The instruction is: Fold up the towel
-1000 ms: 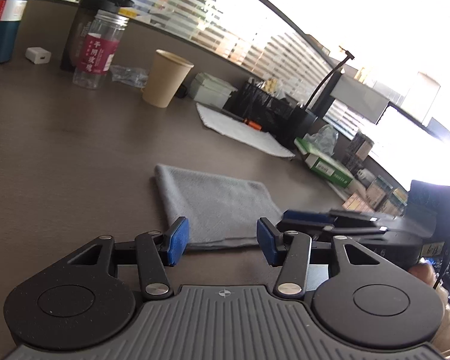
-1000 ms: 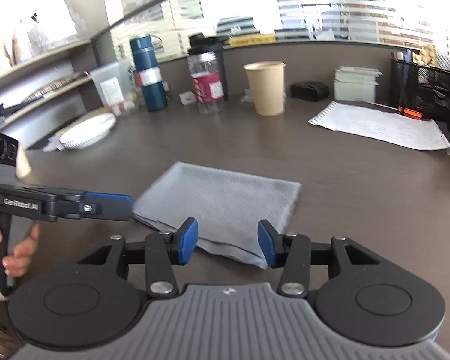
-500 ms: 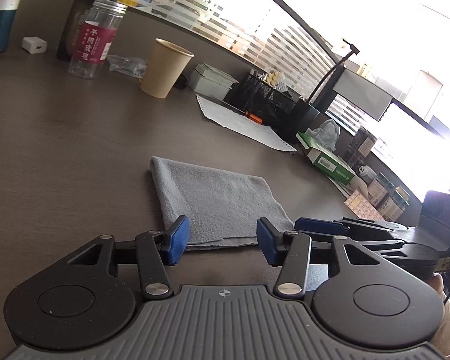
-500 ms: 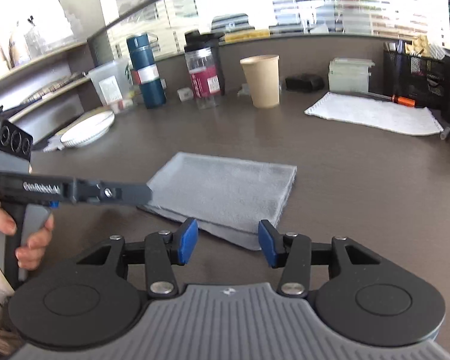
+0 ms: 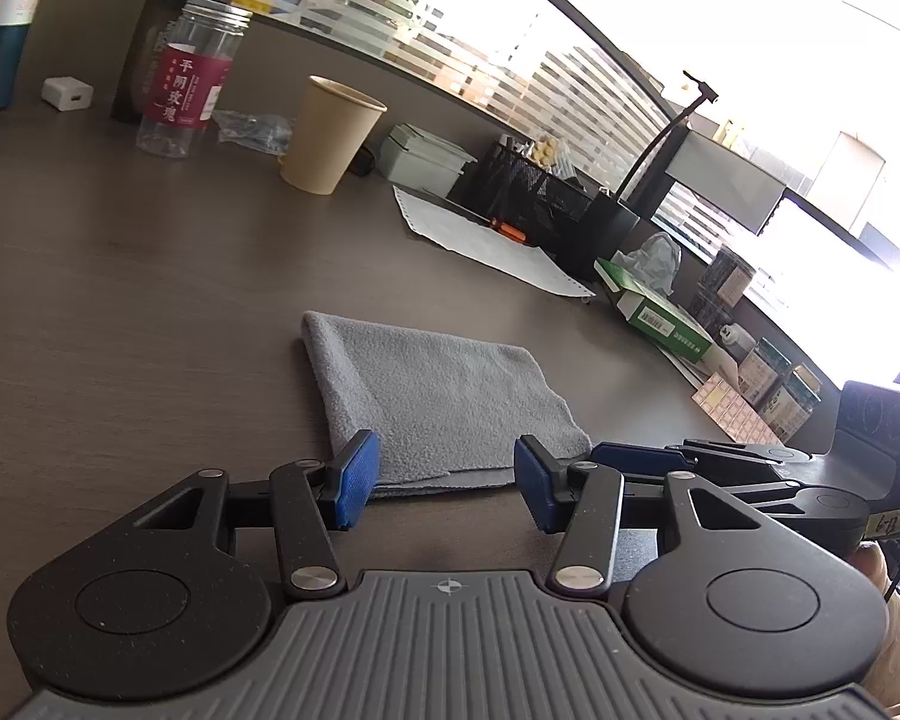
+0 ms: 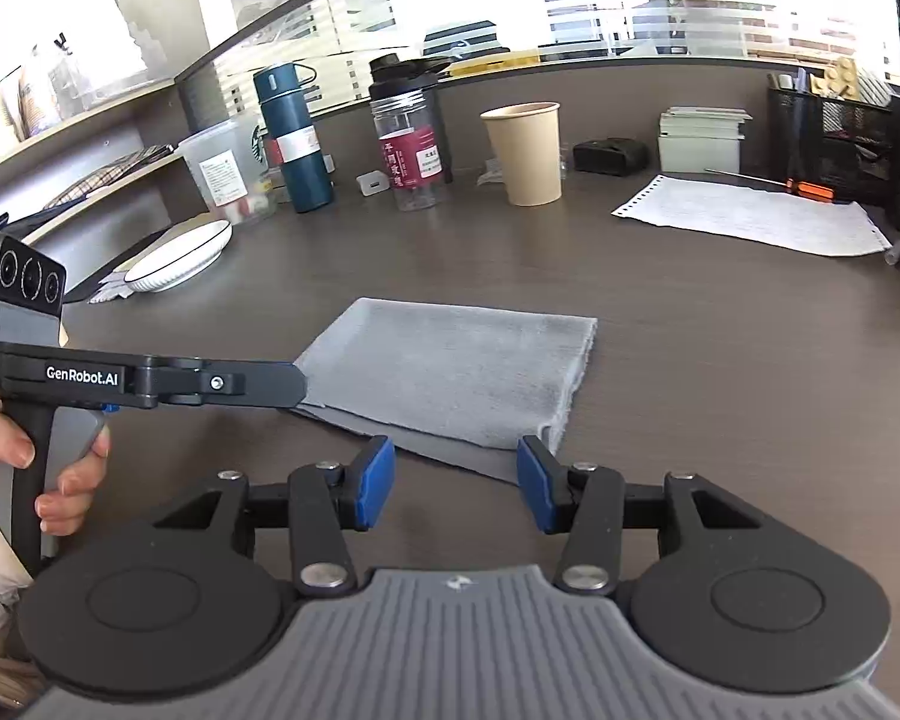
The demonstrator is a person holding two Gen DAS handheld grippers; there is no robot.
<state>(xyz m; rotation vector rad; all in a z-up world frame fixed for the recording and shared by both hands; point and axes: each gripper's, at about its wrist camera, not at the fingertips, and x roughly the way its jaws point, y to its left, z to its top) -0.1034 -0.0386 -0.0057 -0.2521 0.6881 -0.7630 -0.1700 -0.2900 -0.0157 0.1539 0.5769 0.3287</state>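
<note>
Item one: a grey towel, folded into a flat rectangle, lay on the dark wood-grain desk directly ahead of both my grippers; a lower layer stuck out a little past the upper one along the near edge. My left gripper was spread wide, blue pads apart, holding nothing, its tips at the towel's near edge, whether touching I could not tell. My right gripper was likewise spread and empty, its tips just short of the towel's near right corner. In the right wrist view my left gripper's black body, lettered GenRobot.AI, reached in from the left, its tip at the towel's left corner, with my left hand wrapped round the handle. Along the back of the desk stood: a tan paper cup, a clear jar with a red label, a dark shaker bottle behind it, a teal flask, a small white charger, a sheet of perforated white paper, an orange-handled screwdriver, a black mesh organiser and a white dish at far left. A green box lay at the right in the left wrist view.
</note>
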